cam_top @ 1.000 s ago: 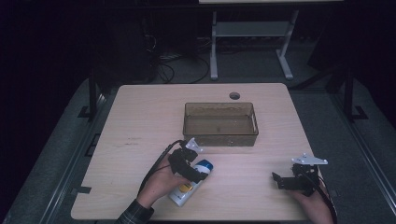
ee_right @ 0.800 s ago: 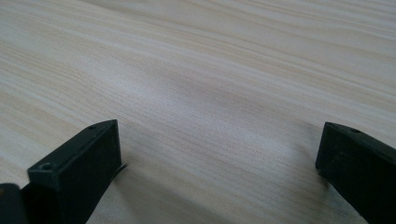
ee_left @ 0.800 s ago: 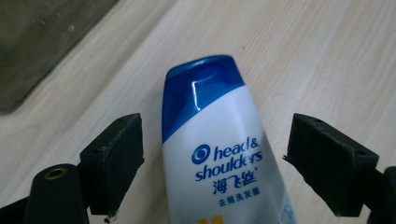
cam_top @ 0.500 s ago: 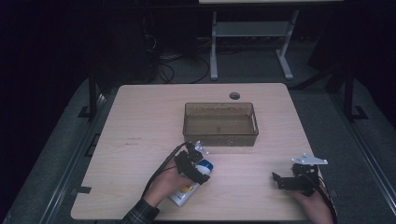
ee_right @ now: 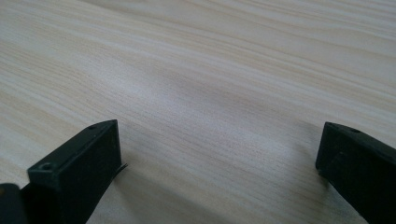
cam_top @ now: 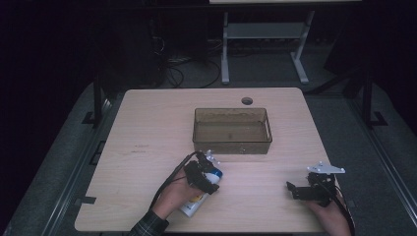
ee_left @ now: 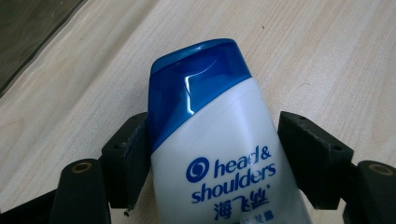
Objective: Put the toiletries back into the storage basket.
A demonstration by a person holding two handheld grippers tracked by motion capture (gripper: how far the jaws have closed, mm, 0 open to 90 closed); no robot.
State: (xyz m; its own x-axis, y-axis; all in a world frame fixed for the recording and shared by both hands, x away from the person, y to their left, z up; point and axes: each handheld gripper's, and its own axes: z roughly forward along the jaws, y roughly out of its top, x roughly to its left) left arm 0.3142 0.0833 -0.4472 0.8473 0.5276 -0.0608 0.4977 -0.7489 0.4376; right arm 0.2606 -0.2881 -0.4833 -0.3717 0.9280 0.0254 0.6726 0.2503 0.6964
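Grasping stage. One bottle (cam_top: 202,189), white with a blue cap, lies on its side on the table (cam_top: 147,123), lower centre-left of the high view, cap toward the bin (cam_top: 232,131). The left gripper (cam_top: 210,183) straddles it just below the cap. In the left gripper view the bottle (ee_left: 219,154) fills the lower centre of the frame; the jaw at its left touches or nearly touches the shoulder, while the jaw at its right stands just clear, a strip of wood showing between. These jaws have just been closing, with the bottle between them, but a firm hold is not yet made.

The right gripper (cam_top: 295,189) rests in the lower right of the high view, well apart from the bottle. In the right gripper view it (ee_right: 217,154) stands wide open over bare wood, holding nothing.

Next move, as judged: the closing must finish until both pads press the shoulder evenly. The rounded, glossy plastic could slip or roll, so a centred squeeze should precede any lift. The bin, just above the bottle in the high view, is the likely destination.

Count: one bottle, one clear brownish bin with nothing visible inside, one table, two grippers.
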